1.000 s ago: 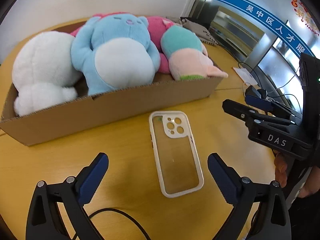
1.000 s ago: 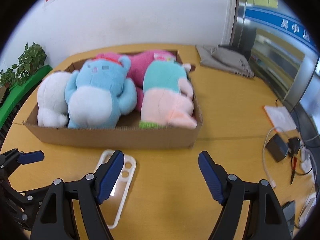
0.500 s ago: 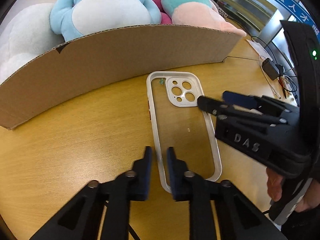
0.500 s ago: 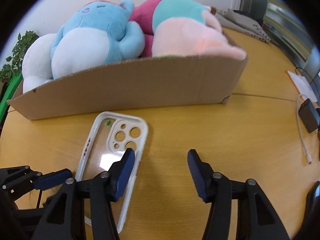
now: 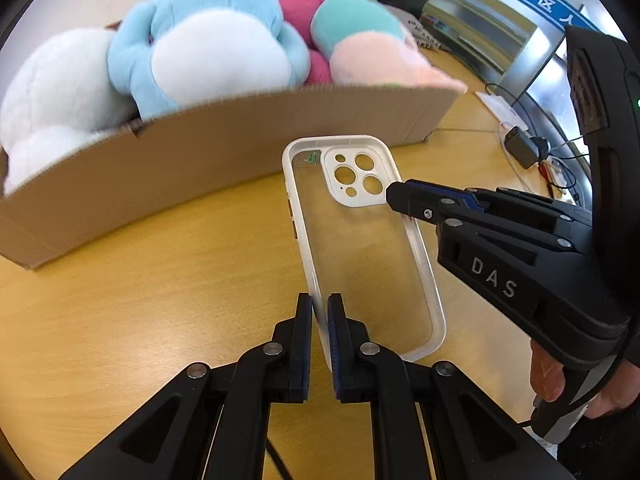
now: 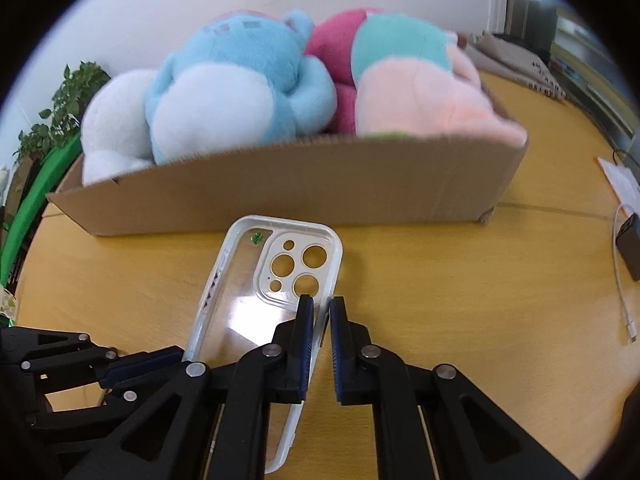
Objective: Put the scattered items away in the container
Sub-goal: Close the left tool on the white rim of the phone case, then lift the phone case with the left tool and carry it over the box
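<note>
Fingers of both grippers, spread wide a second ago, have now clamped the clear, white-rimmed phone case [image 5: 360, 240]: the left gripper [image 5: 319, 312] pinches its left long rim, the right gripper [image 6: 320, 314] its right rim by the camera cutouts. The case lies before the plush-filled brown cardboard box [image 5: 240, 140] on the wooden tabletop [image 5: 140, 300], probably ready for lifting in.
</note>
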{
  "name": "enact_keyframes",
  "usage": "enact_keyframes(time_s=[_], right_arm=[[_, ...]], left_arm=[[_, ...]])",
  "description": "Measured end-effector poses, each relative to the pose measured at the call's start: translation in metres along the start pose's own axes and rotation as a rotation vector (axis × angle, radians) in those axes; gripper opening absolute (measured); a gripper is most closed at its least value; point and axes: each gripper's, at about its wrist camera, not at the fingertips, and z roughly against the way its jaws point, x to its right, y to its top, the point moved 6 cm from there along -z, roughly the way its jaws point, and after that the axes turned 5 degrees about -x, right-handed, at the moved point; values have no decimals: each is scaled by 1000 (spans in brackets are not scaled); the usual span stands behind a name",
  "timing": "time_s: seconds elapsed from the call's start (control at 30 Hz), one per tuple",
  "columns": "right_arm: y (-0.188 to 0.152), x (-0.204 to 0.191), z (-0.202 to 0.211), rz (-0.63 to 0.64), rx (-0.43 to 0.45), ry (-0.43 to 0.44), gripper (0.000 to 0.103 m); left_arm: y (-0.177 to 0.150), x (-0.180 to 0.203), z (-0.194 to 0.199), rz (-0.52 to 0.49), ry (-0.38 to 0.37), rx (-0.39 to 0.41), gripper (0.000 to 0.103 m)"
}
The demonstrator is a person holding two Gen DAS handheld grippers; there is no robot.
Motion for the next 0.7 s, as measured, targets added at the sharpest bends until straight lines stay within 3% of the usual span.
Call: enact_keyframes(time_s=[0.13,0.37,0.5,0.7], right_arm=[[21,-9,35,12,84,-1,8],[67,-38,79,96,205,-21,8],[70,-26,64,90,176,-31,2],[37,3,36,16,88,-44,2]], left_arm=[[10,3,31,-14,-66,54,8],[34,14,74,-68,-73,180,1],[38,5,62,-36,-74,154,1],[33,-2,35,2,-80,85,1]])
